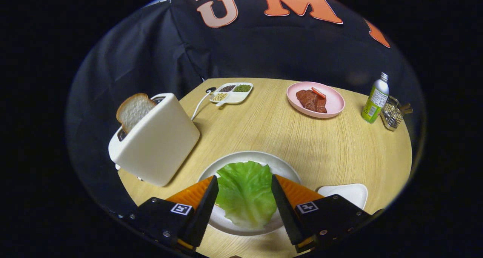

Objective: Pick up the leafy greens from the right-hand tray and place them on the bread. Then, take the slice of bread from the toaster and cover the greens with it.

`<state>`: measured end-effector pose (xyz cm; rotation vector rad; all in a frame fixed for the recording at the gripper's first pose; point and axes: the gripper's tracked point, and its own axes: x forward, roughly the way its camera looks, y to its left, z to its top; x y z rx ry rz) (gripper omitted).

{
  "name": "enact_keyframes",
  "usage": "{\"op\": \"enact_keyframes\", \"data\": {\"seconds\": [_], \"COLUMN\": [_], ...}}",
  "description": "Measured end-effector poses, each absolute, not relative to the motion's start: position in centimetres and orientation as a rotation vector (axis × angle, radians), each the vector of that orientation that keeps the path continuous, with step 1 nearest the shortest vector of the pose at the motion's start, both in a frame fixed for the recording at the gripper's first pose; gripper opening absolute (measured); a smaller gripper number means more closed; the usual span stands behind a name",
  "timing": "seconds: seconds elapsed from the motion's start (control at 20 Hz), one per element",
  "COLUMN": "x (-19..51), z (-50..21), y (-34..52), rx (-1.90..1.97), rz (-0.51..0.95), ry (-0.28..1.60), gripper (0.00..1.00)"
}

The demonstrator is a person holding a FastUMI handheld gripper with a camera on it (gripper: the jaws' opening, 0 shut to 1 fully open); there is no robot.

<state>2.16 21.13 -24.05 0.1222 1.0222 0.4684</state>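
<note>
Jaws (244, 192) wide open, straddling the lettuce leaf (246, 192), which lies on the white plate (281, 166) at the bench's near edge, gripping nothing. The bread slice (133, 110) pokes up from the toaster (156, 139) at the left edge. Risk: nudging that leaf off while pulling away.

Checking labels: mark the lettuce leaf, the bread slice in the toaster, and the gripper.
lettuce leaf (245, 192), gripper view, middle of the leaf, between the fingers.
bread slice (134, 110), gripper view, face of the slice above the slot.
gripper (244, 190), gripper view, midway between the open fingers.
</note>
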Motion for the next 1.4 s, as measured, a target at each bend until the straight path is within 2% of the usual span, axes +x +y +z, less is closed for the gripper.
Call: {"op": "enact_keyframes", "data": {"seconds": [0.4, 0.95, 1.25, 1.4], "x": [3.8, 4.5, 4.6, 5.0], "z": [-17.3, -9.4, -8.1, -9.7], "y": [26.4, 37.1, 41.7, 43.4], "rx": [0.168, 0.159, 0.133, 0.099], "rz": [0.479, 0.616, 0.652, 0.634], "ry": [1.034, 1.056, 1.098, 1.139], "gripper": [0.90, 0.90, 0.90, 0.86]}}
